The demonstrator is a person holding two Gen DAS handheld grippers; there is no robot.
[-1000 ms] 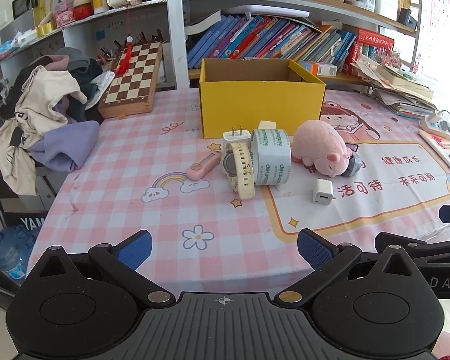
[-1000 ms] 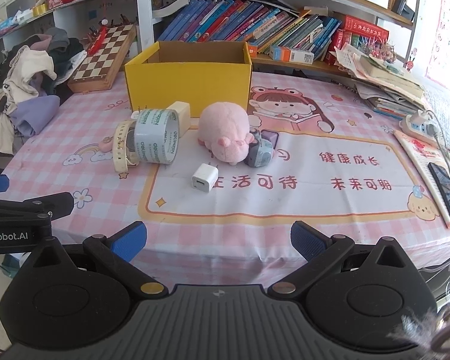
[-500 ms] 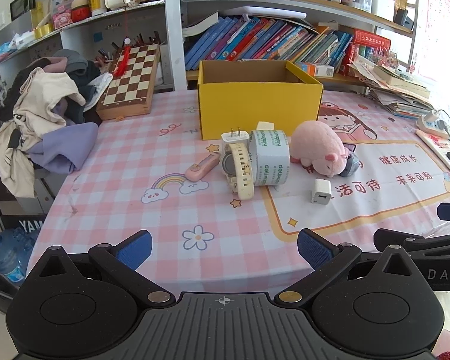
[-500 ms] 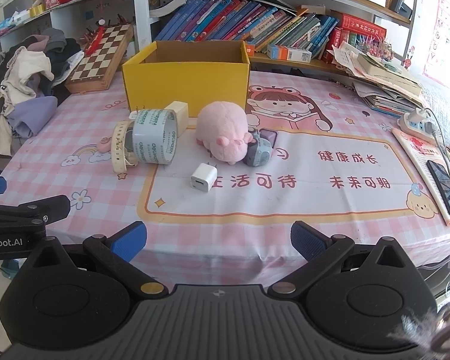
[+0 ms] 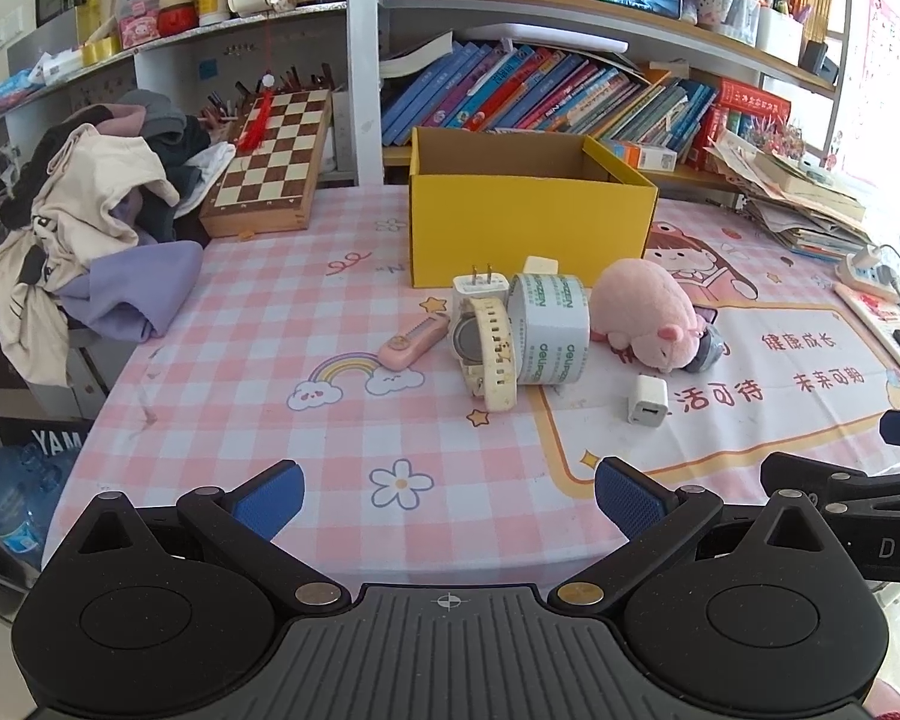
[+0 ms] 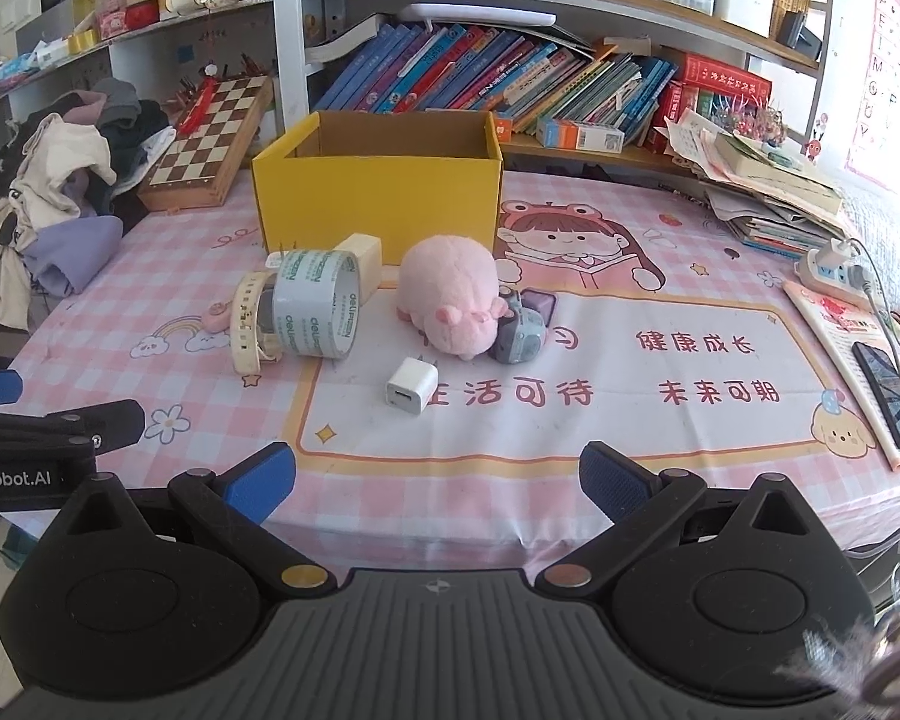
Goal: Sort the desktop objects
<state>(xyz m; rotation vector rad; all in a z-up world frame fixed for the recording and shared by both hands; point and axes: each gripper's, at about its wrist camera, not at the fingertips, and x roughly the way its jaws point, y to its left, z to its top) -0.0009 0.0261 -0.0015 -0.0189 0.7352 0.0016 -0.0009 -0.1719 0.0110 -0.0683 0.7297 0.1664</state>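
A yellow cardboard box (image 5: 531, 228) (image 6: 378, 204) stands open at the back of the table. In front of it lie a tape roll (image 5: 549, 330) (image 6: 315, 312), a cream watch (image 5: 489, 354) (image 6: 249, 330), a white plug (image 5: 480, 288), a pink plush pig (image 5: 642, 315) (image 6: 450, 303), a small white charger (image 5: 648, 401) (image 6: 412, 387), a pink utility knife (image 5: 414, 345) and a grey toy (image 6: 519, 330). My left gripper (image 5: 447, 495) is open and empty at the table's near edge. My right gripper (image 6: 438, 480) is open and empty, to the right of the left one.
A chessboard (image 5: 270, 168) leans at the back left beside a heap of clothes (image 5: 84, 228). Bookshelves (image 6: 510, 90) stand behind the box. Stacked papers (image 6: 768, 192), a power strip (image 6: 834, 270) and a phone (image 6: 888, 390) lie along the right edge.
Both grippers have drawn back slightly from the table and stayed open. No object on the table has moved.
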